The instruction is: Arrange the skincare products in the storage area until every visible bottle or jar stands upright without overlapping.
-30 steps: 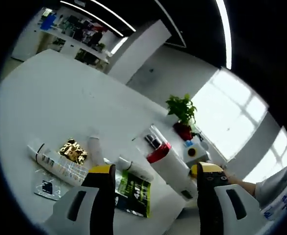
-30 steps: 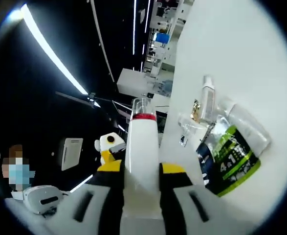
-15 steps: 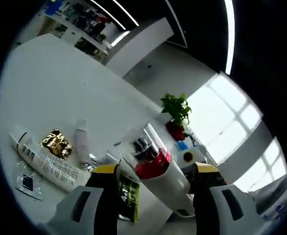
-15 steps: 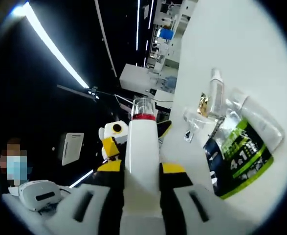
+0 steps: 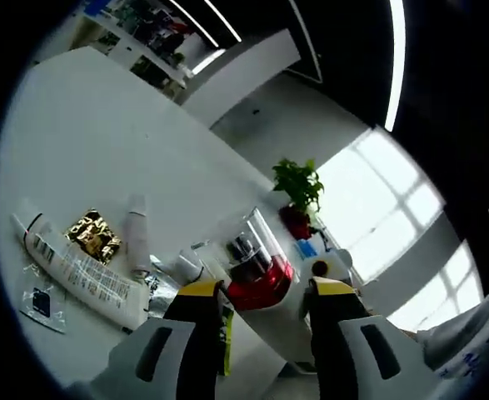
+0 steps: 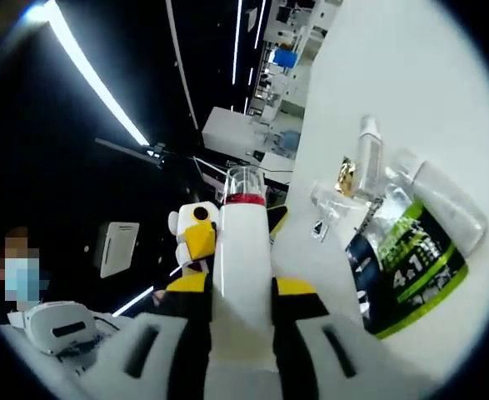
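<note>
Right tongs (image 6: 242, 293) clamp white bottle (image 6: 242, 275); left tongs (image 5: 261, 293) seemingly flank its cap

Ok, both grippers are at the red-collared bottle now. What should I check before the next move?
1. Right gripper shut on white bottle: ok.
2. Left gripper around the bottle's red collar: jaws flank it; contact cannot tell.
3. Clear cap on the bottle: ok.
4. Bottle standing upright on the table: not ok, held in the air.
5. Other products upright: not ok; long white tube and small bottle lie flat.
6. No overlapping: not ok; green packet lies partly under a clear bottle.
</note>
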